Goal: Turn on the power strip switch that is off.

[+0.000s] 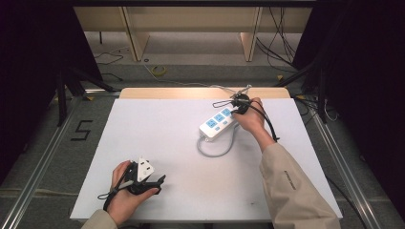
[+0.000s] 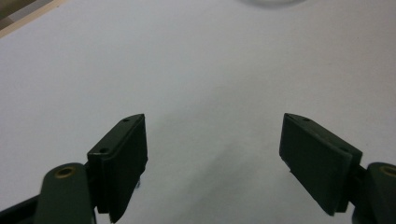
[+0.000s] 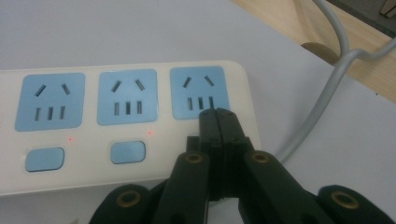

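Strip [image 1: 218,123] sits right of centre on the white worktop [image 1: 157,138], lying at a slant, with its grey cord [image 1: 216,151] looping off the near end and curling toward the person. It's cream with three blue sockets, and in the right gripper view you can see blue switches [image 3: 128,152] under the first two sockets, each with a tiny red light lit next to it.

Right tool [image 3: 218,114] is pinched fully together, nothing between the jaws. Its tips are down on the strip at the end socket [image 3: 200,92], right at that socket's lower edge by the slots. Whatever is under the third socket is hidden by the tool. Can't tell if the tips are pressing or just resting there. From the high view, the right hand [image 1: 249,119] is reaching across to the far end of the strip, sleeve coming in from the bottom right.

Left tool [image 2: 212,154] is spread wide with nothing in it, just plain white worktop between the jaws. In the high view it's held in the left hand [image 1: 125,191] near the front edge of the worktop, left of centre, well apart from the strip.

Another grey cable [image 3: 327,88] runs past the strip's end toward the wooden edge at the back.
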A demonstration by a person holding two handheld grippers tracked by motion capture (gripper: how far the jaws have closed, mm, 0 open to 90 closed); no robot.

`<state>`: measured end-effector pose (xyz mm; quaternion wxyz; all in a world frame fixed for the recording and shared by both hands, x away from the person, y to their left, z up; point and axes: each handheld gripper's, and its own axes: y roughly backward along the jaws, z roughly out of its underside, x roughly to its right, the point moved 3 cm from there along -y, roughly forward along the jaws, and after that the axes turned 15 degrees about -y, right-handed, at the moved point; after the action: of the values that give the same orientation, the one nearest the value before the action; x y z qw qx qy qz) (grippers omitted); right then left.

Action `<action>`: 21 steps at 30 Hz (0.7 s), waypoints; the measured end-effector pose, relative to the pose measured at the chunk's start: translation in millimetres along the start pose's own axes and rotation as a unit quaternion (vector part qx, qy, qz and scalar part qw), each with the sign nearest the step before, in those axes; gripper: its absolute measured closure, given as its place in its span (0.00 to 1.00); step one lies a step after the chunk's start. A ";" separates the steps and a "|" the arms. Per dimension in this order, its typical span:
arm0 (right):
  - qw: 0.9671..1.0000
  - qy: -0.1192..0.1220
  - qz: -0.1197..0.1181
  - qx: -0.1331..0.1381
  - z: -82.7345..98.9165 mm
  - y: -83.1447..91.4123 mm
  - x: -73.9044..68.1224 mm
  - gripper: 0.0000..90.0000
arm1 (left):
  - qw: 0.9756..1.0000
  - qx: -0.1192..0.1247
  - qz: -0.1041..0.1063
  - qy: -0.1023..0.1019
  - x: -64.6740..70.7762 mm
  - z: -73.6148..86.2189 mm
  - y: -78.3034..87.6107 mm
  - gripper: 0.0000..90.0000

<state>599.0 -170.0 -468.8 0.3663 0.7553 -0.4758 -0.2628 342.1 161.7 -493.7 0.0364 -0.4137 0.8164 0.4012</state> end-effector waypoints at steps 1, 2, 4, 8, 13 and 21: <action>1.000 0.000 0.001 -0.002 -0.1 0.1 -0.3 1.00 | 1.000 0.000 -0.001 0.000 0.0 -0.1 0.0 0.26; 1.000 0.002 0.001 -0.003 -0.4 0.0 -0.4 1.00 | 1.000 0.000 0.000 0.000 0.1 -0.1 0.0 0.26; 1.000 0.003 0.004 -0.005 -1.0 -0.3 -1.1 1.00 | 1.000 0.000 0.000 0.000 0.1 -0.1 -0.1 0.26; 1.000 0.003 0.006 -0.006 -1.3 -1.0 -0.3 1.00 | 1.000 0.000 0.000 0.000 0.1 0.1 -0.1 0.26; 1.000 0.002 0.006 -0.007 -1.2 -1.0 -0.2 1.00 | 1.000 0.000 0.000 0.000 0.2 -0.2 -0.1 0.26; 1.000 0.000 0.006 -0.009 -1.4 -1.6 -0.5 1.00 | 1.000 -0.001 0.002 -0.003 0.0 0.0 -0.2 0.26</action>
<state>600.7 -168.7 -469.2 0.3754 0.7488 -0.4780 -0.2646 342.2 161.5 -493.8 0.0380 -0.4109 0.8165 0.4038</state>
